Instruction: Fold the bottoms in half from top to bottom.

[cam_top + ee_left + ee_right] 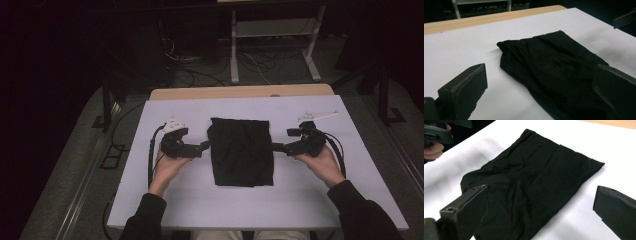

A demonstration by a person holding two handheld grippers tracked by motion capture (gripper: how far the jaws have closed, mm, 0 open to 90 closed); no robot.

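Observation:
A black cloth (242, 151), folded into a rough rectangle, lies flat in the middle of the white table (190, 200). My left gripper (205, 146) rests on the table at the cloth's left edge, pointing inward. My right gripper (277, 147) does the same at the cloth's right edge. In the left gripper view the cloth (549, 65) stretches between the wide-apart jaws of the left gripper (539, 95), which is open and holds nothing. In the right gripper view the cloth (531, 185) lies between the spread jaws of the open right gripper (541, 212).
A small white object (317, 117) lies near the table's back right corner. A wooden strip (240, 92) runs along the far edge. Beyond it stand a white desk frame (272, 45) and cables on the floor. Bare table surrounds the cloth on all sides.

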